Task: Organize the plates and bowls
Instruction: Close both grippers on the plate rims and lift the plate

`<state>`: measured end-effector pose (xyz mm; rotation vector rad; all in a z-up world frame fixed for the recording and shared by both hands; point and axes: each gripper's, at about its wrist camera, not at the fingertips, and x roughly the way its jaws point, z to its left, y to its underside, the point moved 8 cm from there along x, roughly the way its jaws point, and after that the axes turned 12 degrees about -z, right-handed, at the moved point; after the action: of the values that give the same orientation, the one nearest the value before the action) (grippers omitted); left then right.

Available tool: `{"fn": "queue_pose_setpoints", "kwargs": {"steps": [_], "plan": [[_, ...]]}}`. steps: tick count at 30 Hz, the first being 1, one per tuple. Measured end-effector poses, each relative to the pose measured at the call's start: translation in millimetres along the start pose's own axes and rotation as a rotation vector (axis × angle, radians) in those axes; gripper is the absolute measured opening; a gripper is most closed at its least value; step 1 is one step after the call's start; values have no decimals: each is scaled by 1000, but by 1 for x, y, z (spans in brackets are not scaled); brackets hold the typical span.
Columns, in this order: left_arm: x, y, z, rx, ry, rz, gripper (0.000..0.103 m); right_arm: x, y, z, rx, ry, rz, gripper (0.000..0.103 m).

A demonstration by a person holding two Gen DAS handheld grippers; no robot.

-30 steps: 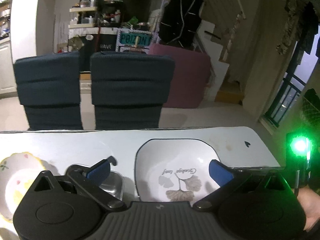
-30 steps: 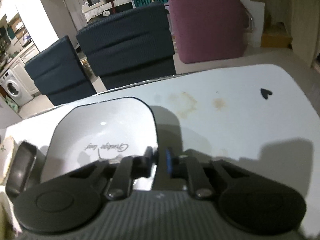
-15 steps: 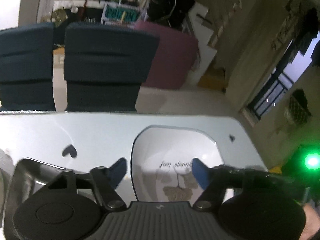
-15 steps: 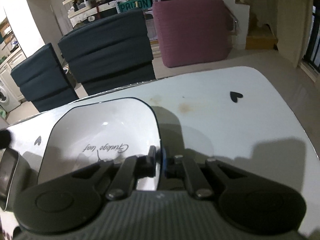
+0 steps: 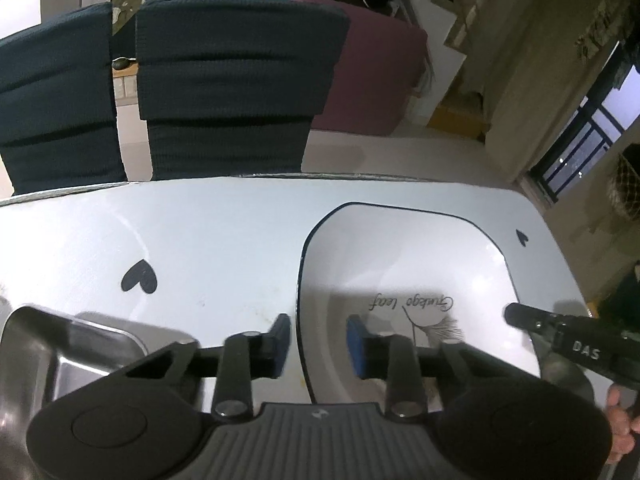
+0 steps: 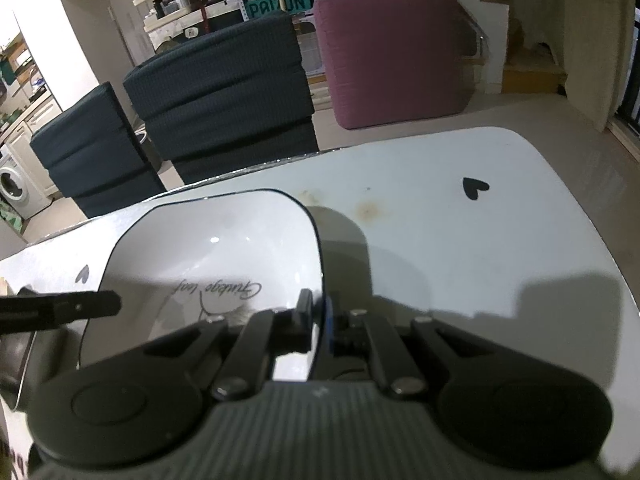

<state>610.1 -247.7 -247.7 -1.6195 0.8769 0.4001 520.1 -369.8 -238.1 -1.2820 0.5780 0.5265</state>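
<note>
White plate | right tool clamps right rim | left tool closing astride left rim

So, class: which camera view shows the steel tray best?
The left wrist view: the steel tray fills its lower left corner. The right wrist view shows only its corner at the left edge.
</note>
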Motion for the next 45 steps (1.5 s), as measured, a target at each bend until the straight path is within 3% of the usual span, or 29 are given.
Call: {"fn": "queue_pose_setpoints", "kwargs": {"steps": [6,14,19,33,45], "plan": [[11,4,-1,35,-19,34,19,4,0,-3,0,-18,11,10],[6,2,6,-4,-34,-10,18,10,0,-2,3,-33,41,12],[-10,-4,9,23,-40,-30,16,3,7,5,22,-93,43,11],[-107,-27,13,37,-10,-126,13,-53,-9,37,34,-108,-76,12],[-227,2,49,-11,-51,-186,12,-124,11,97,44,-184,-100,12]]}}
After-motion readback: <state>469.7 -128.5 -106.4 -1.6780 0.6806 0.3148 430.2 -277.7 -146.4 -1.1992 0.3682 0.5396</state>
